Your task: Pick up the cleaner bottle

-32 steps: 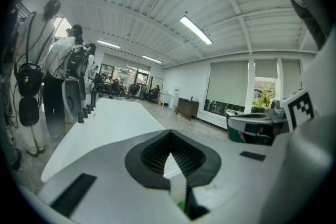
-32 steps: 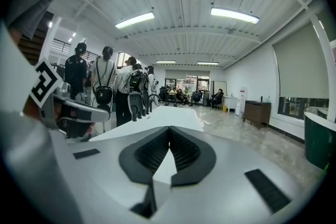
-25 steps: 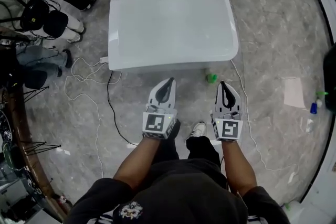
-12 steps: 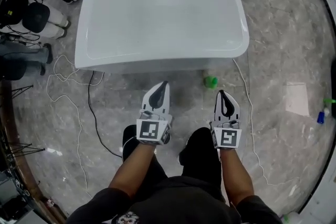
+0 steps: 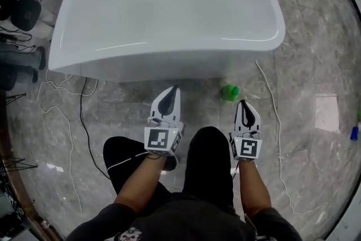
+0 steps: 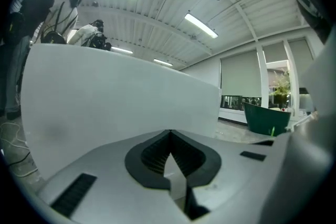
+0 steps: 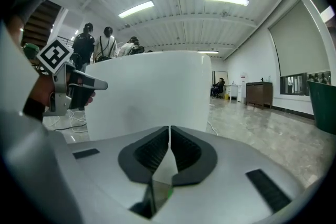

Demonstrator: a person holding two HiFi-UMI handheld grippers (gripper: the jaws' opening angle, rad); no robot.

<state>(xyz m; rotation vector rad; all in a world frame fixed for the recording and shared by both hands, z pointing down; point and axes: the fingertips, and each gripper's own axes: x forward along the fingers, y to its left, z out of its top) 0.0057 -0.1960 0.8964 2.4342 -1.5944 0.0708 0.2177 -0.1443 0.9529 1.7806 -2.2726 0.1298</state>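
The cleaner bottle, seen from above as a green cap, stands on the marble floor just in front of the white bathtub. My right gripper is shut and empty, its tips a short way below and right of the bottle. My left gripper is also shut and empty, well to the bottle's left, pointing at the tub wall. In the right gripper view the jaws meet in front of the tub, with a speck of green low in the gap. The left gripper view shows shut jaws facing the tub.
The person's knees are bent between the two grippers. Cables trail over the floor at the left, and another cable runs at the right. A white sheet and a blue bottle lie far right. People stand behind the tub.
Both grippers have sunk toward the floor as the person crouched. The tub and the green bottle now look larger and closer. Both pairs of jaws stayed shut.
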